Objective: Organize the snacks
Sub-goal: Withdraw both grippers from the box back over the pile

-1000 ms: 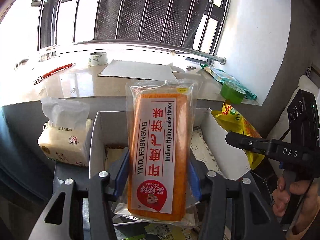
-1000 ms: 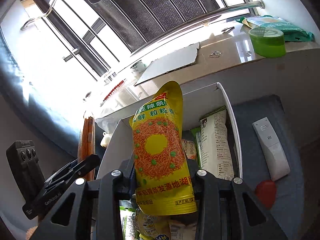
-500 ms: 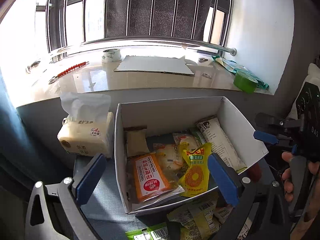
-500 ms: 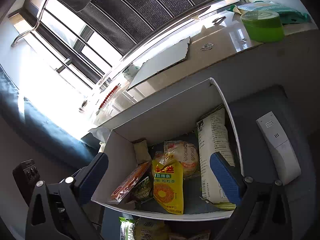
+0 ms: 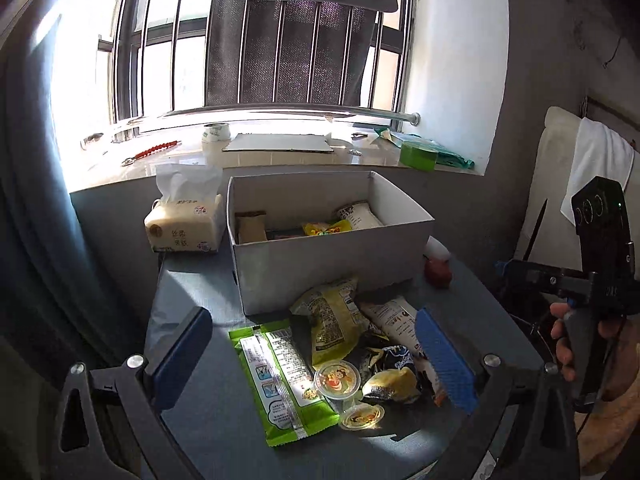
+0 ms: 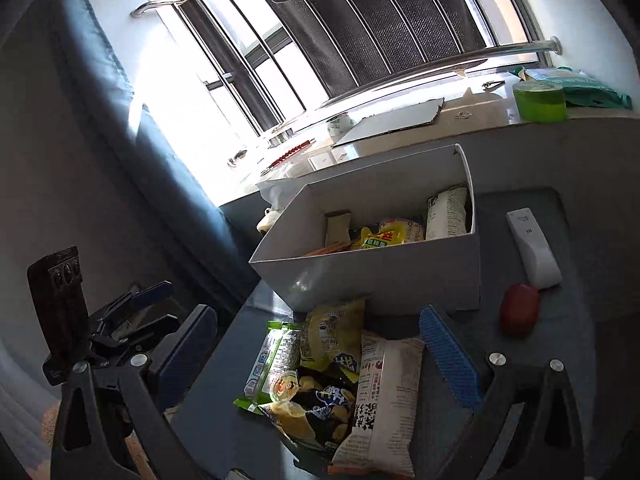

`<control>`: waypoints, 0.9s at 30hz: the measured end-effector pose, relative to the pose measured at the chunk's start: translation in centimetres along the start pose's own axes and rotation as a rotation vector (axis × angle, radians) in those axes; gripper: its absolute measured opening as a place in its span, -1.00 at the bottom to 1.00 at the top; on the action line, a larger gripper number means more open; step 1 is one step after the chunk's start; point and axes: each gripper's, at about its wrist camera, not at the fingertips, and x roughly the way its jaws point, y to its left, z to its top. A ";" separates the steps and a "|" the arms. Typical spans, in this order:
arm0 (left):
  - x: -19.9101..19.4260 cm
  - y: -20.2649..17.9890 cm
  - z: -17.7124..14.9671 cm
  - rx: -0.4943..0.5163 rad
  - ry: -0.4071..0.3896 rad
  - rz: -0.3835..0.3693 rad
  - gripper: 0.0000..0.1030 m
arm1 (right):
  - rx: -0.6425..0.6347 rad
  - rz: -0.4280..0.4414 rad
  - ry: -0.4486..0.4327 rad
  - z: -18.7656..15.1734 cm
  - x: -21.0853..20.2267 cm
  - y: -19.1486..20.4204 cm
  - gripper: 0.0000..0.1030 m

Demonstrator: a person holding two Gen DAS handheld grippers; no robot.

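Observation:
A white cardboard box (image 5: 320, 264) (image 6: 384, 276) stands on the grey table and holds several snack packs, among them a yellow pouch (image 5: 326, 227) (image 6: 376, 238). In front of it lies a pile of loose snacks: a green pack (image 5: 280, 376) (image 6: 272, 354), a yellow-green bag (image 5: 332, 320) (image 6: 334, 330), a white pack (image 6: 384, 396), a dark bag (image 6: 320, 404) and small jelly cups (image 5: 337, 380). My left gripper (image 5: 312, 360) is open and empty above the pile. My right gripper (image 6: 316, 356) is open and empty above the pile too.
A tissue pack (image 5: 184, 220) stands left of the box. A white remote (image 6: 532, 248) and a red object (image 6: 519, 308) lie right of the box. The windowsill behind holds cardboard (image 5: 280, 144), a green tape roll (image 5: 418, 154) and a white tape roll (image 5: 216, 133).
Both grippers let go of their packs, the orange cake pack and the yellow pouch, which now lie in the box. Both grippers opened and pulled back to above the loose pile.

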 end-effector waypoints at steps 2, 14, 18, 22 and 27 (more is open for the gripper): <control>-0.9 0.0 -2.8 -0.064 0.001 -0.014 1.00 | 0.022 0.002 -0.002 -2.7 -1.0 0.1 1.00; -3.4 -2.6 -10.4 -0.087 -0.045 0.021 1.00 | 0.242 -0.052 0.023 -14.7 -4.4 -3.0 1.00; -3.3 -2.7 -10.7 -0.078 -0.041 0.003 1.00 | 0.320 -0.098 -0.011 -13.8 -3.6 -4.4 1.00; -3.0 -2.7 -10.8 -0.080 -0.030 0.020 1.00 | 0.205 -0.159 0.015 -10.8 -1.4 -4.0 1.00; -3.0 -2.1 -11.1 -0.095 -0.024 0.031 1.00 | 0.009 -0.243 0.141 -6.9 3.8 -2.7 1.00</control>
